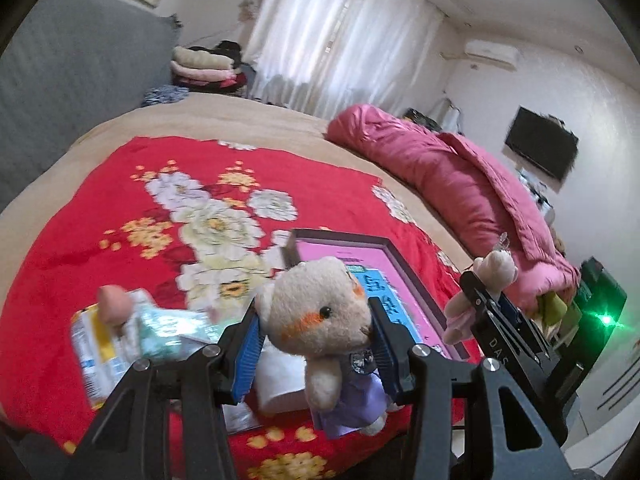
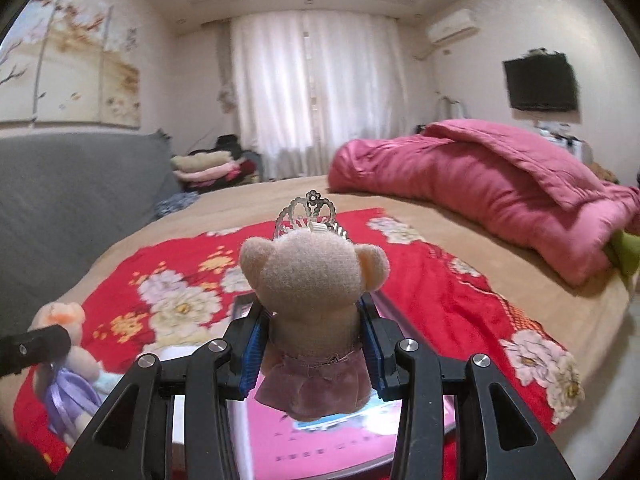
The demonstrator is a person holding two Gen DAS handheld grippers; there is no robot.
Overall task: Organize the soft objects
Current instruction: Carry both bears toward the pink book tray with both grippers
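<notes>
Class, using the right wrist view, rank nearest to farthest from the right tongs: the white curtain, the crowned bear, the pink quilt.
1. Crowned bear, gripped in the right tongs.
2. Pink quilt, right side of bed.
3. White curtain, far wall.

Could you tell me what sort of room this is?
Most likely a home bedroom: a bed with a rolled pink quilt, a curtained window, and a wall television.

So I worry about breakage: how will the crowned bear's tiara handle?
The tiara looks like thin openwork metal, so probably bendable and snag-prone. It sits clear above the right gripper's pads, which squeeze only the bear, so likely safe for now.
</notes>
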